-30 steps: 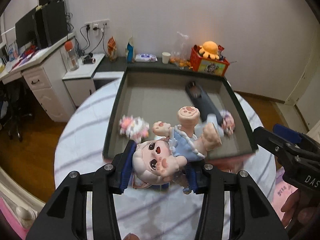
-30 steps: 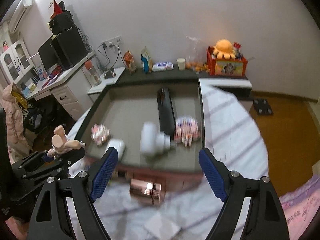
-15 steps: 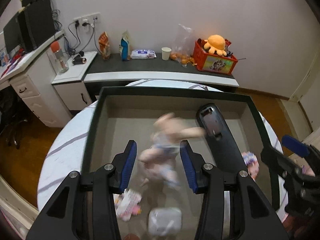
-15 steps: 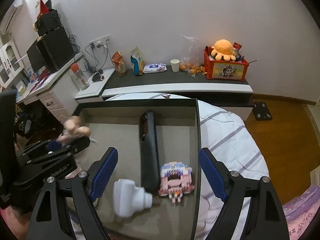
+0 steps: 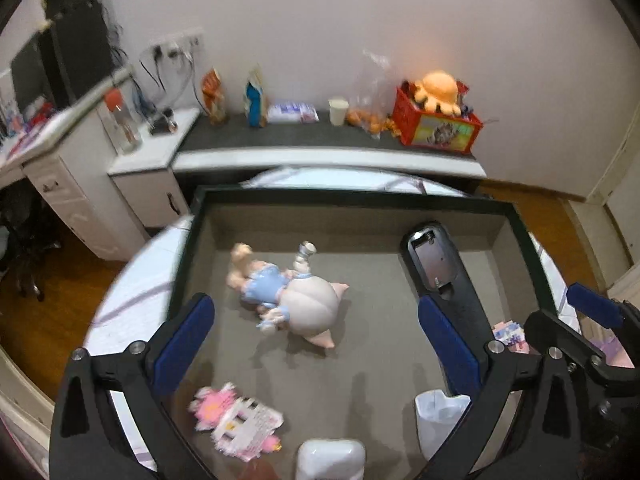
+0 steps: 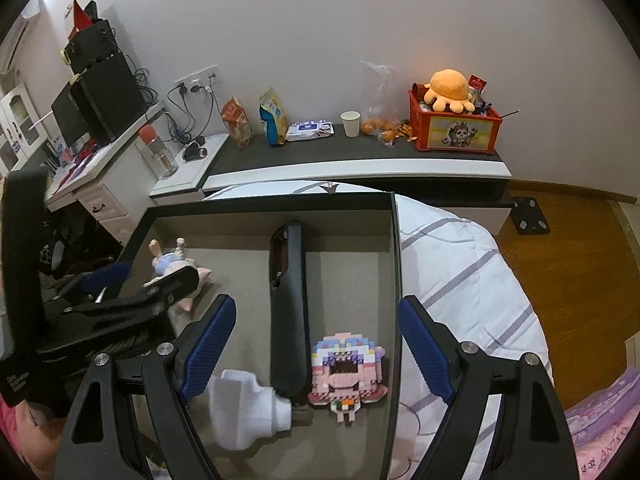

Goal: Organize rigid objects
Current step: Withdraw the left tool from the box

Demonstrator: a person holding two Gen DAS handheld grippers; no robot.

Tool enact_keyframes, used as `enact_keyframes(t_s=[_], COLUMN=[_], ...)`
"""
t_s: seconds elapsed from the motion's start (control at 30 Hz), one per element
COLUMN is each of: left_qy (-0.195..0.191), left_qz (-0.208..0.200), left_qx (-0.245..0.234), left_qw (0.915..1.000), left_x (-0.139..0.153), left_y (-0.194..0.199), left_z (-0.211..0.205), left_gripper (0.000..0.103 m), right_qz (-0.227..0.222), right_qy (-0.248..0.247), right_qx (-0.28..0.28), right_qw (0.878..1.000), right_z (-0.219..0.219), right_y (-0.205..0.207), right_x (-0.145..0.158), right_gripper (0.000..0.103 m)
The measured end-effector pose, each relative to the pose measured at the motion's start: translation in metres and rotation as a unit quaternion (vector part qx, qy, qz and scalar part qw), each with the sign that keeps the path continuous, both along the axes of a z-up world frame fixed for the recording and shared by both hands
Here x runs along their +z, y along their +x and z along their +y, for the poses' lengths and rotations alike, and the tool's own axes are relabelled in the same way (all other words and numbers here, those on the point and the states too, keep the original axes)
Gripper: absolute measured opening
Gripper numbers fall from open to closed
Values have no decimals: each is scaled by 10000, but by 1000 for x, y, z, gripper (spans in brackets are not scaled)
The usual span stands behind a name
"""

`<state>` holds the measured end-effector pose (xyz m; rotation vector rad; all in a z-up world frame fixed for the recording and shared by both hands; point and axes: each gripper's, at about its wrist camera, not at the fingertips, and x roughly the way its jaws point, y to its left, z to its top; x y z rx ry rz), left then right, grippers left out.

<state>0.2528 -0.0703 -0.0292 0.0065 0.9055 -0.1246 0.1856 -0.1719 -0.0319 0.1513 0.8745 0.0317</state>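
Left wrist view: the left gripper (image 5: 314,344) is seen wide open, empty, above the doll (image 5: 288,296) lying mid-frame in the tray (image 5: 344,196).

Right wrist view: the right gripper (image 6: 316,346) is spread, empty; lower centre, the block figure (image 6: 347,372) should be approached squarely.

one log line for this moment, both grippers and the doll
left gripper: open, empty | right gripper: open, empty | doll: lying in tray | step: doll placed
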Motion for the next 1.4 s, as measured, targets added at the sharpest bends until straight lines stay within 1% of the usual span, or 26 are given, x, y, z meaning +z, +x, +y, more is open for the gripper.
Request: enact_keyframes(t_s=[0.13, 0.17, 0.3, 0.47, 0.6, 0.87, 1.03, 1.17, 1.4], left_qy=[-89, -86, -114, -152, -89, -261, -219, -156, -125], left_qz=[-135, -147, -368, -504, -525, -423, -313, -230, -240], left_qx=[64, -15, 51, 91, 75, -32, -82, -108, -58], left_qw=[9998, 9999, 9992, 9986, 9986, 9988, 9992, 9996, 9996], left_x=[17, 21, 39, 52, 53, 47, 37, 31, 30], left_y=[-22, -28, -63, -105, -138, -191, -214, -225, -234], left_z=[14, 18, 32, 47, 52, 59, 57, 56, 61], left_gripper=[103, 103, 103, 103, 103, 103, 103, 103, 103], right_qz=[-115, -149, -276, -411, -458, -335, -105, 43, 114], right_qy=[-10, -13, -50, -75, -87, -2, 115, 165, 119], right_qx=[41, 59, 89, 89, 105, 86, -37, -88, -25], right_qw=[9999, 9999, 9996, 9991, 9989, 9994, 9999, 9998, 9999], right_z=[7, 9, 19, 27, 31, 32, 21, 18, 20], right_y=[-15, -20, -44, -77, -103, -155, -183, -195, -204], right_x=[11, 15, 27, 41, 46, 34, 12, 0, -6], right_gripper=[85, 85, 85, 85, 85, 85, 85, 85, 85])
